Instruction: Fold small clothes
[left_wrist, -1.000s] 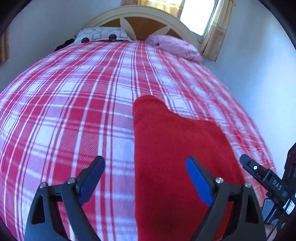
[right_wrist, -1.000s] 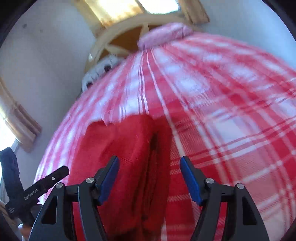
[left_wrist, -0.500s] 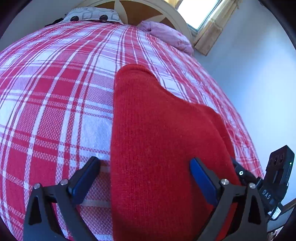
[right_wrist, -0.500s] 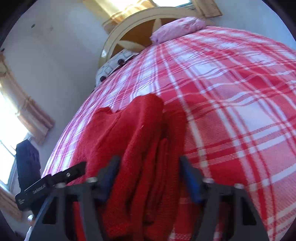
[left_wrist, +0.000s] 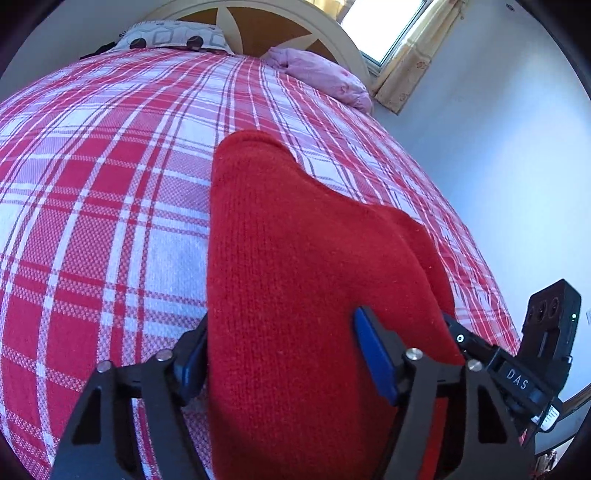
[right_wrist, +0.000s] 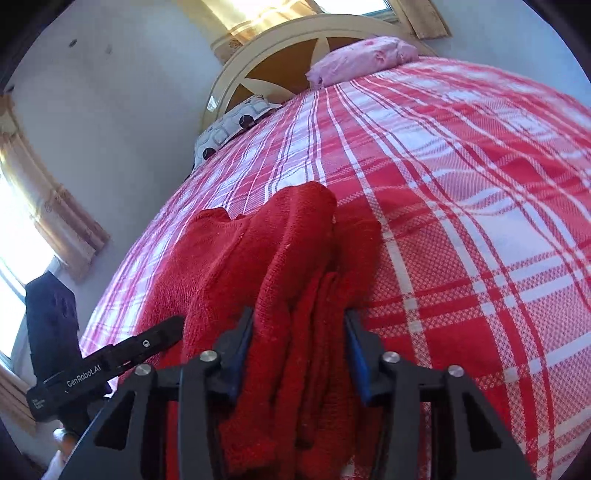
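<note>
A red knitted garment (left_wrist: 295, 258) lies on the red and white checked bedcover (left_wrist: 110, 184), partly folded lengthways. My left gripper (left_wrist: 280, 321) straddles its near end; the jaws are closing, the left pad at the cloth's edge and the blue face of the right pad (left_wrist: 373, 354) still bare. The right wrist view shows the red garment (right_wrist: 258, 258) bunched into ridges. My right gripper (right_wrist: 298, 315) is closing on that bunch, and both pads touch the cloth. Each gripper shows at the edge of the other's view.
A patterned pillow (left_wrist: 173, 37) and a pink pillow (left_wrist: 321, 74) lie by the wooden headboard (left_wrist: 280, 26). A wall and a curtained window (left_wrist: 391, 33) run close along the bed's right edge. Checked bedcover spreads wide to the left.
Both grippers came down onto the garment's near end and their jaws narrowed. The cloth between the right jaws has gathered into folds. The left view tipped further down.
</note>
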